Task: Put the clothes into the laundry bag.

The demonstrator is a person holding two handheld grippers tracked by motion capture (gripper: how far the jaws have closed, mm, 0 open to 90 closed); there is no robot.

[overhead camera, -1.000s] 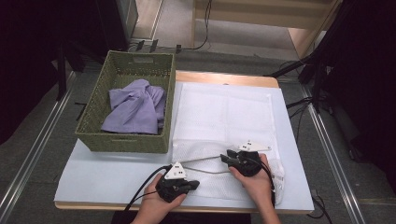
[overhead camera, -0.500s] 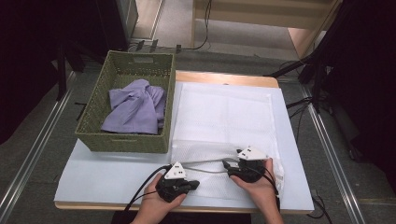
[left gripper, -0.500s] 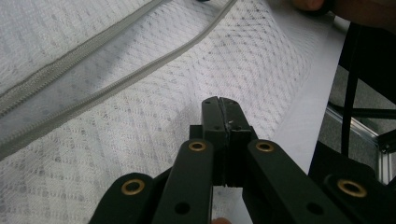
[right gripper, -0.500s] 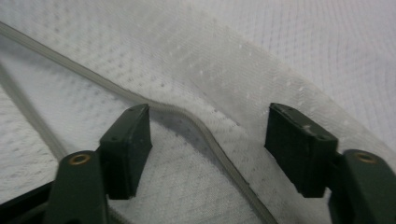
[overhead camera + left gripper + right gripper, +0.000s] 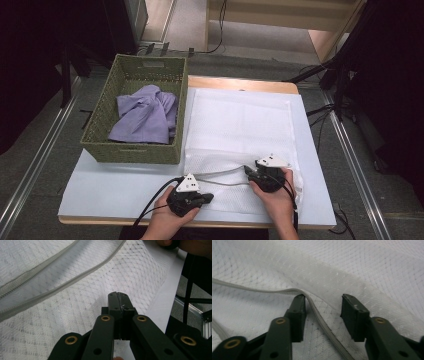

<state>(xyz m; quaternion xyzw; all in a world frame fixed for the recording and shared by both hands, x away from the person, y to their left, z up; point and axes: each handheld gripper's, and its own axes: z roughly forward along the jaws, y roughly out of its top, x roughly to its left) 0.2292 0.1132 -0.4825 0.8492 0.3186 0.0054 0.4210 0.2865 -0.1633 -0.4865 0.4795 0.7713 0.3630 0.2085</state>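
At the 6 o'clock edge of the table (image 5: 100, 200), where the mesh bag (image 5: 240, 125) lies, the left gripper (image 5: 202, 197) pinches its lower mesh shut, and the right gripper (image 5: 323, 305), half-open and just closing, should clamp the zipper edge (image 5: 317, 312) squarely before lifting.

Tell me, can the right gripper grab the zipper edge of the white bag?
Probably yes. The right gripper has just been closing, and the zipper edge already runs between its jaws with nothing in the way.
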